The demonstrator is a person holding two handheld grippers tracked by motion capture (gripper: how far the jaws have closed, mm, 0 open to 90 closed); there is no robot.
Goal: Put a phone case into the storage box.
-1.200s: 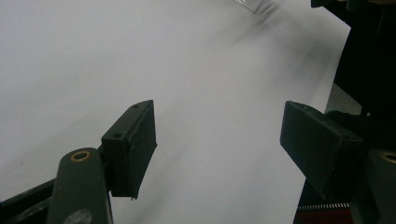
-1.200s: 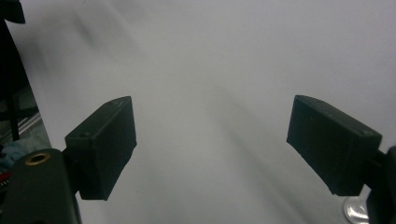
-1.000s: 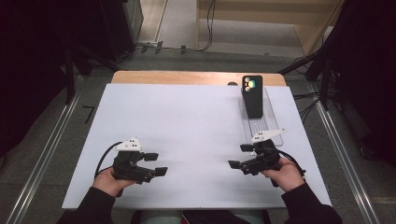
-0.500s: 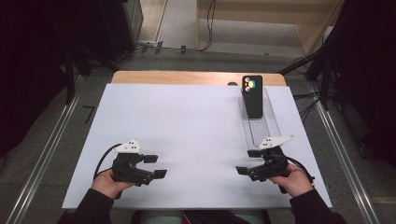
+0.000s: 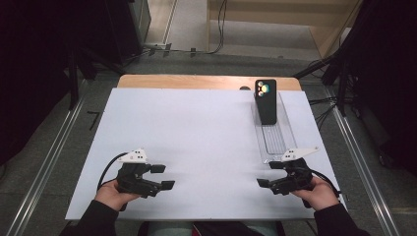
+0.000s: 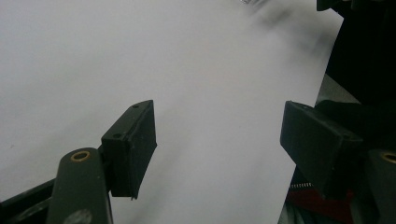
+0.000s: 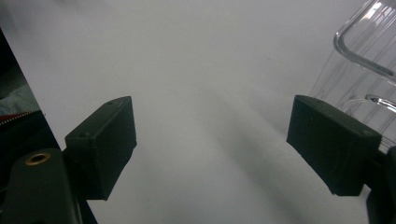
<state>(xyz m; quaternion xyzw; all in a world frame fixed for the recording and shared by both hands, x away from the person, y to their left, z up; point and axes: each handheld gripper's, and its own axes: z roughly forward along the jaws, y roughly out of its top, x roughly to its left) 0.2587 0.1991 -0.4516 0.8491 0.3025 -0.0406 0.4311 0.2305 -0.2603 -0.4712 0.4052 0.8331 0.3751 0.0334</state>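
A black phone [image 5: 265, 101] with its camera lenses facing up lies at the far end of a long clear plastic tray [image 5: 276, 140] on the right side of the white table top [image 5: 196, 128]. My left gripper [image 5: 162, 177] rests near the front left edge, open, with nothing between its jaws [image 6: 219, 140]. My right gripper [image 5: 269, 173] sits near the front right, just in front of the tray's near end, open and empty [image 7: 212, 144]. The clear tray's rounded corner [image 7: 364, 60] shows beside its right jaw.
A wooden strip [image 5: 196, 81] runs along the table's far edge, with a small dark object [image 5: 244, 88] on it. Metal rails [image 5: 44, 167] flank the table on the floor. Cables and dark equipment stand beyond the far edge.
My right gripper has slid to the right and a little toward the near edge, staying open. The left gripper, phone and tray have not moved.
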